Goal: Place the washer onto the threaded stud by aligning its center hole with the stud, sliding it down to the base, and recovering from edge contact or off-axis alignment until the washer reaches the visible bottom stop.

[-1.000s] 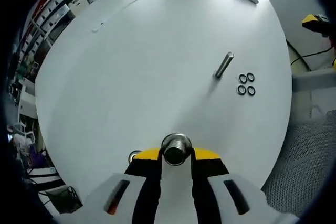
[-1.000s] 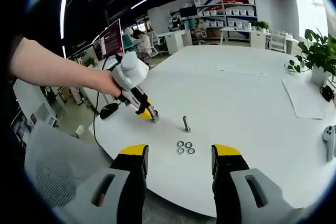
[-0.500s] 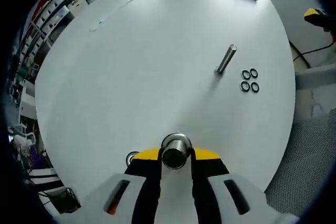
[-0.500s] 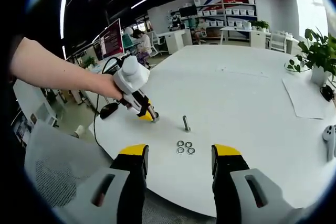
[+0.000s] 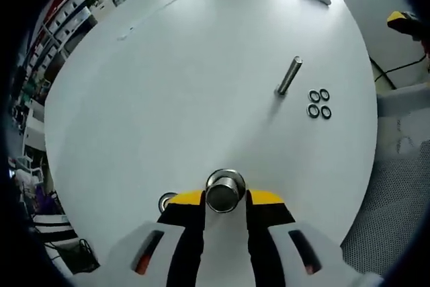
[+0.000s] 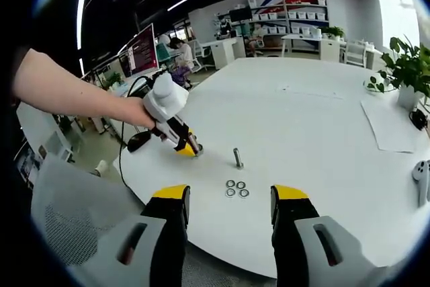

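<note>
The left gripper (image 5: 225, 201) has its fingers pinching a round metal cylinder (image 5: 225, 191) low over the white bench (image 5: 188, 78). Rightward, the threaded stud (image 5: 289, 76) stands upright, four washers (image 5: 317, 103) lying flat just beside it. The right gripper (image 6: 230, 199) hangs with fingers spread near the washers.

The left gripper view looks steeply down, close over the desk (image 5: 168, 85); the right gripper view faces across it from farther back. Both share the stud (image 5: 289, 76) (image 6: 238, 158).

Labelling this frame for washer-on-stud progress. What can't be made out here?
- Left gripper view: the left tongs close on a round metal piece and hide its lower part and where it meets the table.
- Both views: stud threads and base stop too small.
- Right gripper view: washers tiny, their holes unclear.
</note>
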Available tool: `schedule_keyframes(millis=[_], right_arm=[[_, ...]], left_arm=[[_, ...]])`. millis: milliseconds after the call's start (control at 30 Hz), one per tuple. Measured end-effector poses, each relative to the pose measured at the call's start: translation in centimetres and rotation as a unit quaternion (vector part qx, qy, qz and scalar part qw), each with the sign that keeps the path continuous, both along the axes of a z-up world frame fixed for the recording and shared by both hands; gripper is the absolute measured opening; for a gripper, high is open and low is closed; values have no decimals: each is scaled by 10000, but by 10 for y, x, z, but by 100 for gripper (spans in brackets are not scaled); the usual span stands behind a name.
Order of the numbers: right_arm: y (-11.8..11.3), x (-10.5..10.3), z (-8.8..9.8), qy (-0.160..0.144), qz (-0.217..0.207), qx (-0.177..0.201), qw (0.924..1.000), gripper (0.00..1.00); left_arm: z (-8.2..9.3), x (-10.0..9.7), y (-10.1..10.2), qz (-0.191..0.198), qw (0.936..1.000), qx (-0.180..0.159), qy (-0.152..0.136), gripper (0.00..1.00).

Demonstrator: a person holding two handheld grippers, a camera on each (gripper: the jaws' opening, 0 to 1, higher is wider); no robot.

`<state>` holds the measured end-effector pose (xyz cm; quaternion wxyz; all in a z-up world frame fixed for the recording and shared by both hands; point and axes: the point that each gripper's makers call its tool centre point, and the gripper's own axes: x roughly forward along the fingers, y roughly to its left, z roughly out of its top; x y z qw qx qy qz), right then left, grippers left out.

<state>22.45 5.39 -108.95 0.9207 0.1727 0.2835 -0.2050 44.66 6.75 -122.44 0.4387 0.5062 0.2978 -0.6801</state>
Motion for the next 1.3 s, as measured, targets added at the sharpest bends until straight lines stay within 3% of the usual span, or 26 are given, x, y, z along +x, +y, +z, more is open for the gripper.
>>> schedule_keyframes(millis=[333,867,1100,1300], right_arm=[[1,1,-1,0,11,18,10000,51],[0,1,-3,18,14,36,10000,51],[1,1,-4,44,24,34,10000,51],[0,0,-5,62,15,37,10000,51]], left_arm=[[2,8,2,190,9997,-72,159,28],[4,48,5,664,9978,-50,-45,25],[-6,67,4,947,9955,6,-40,25],[-10,67,-2,929,9956,1,-70,24]])
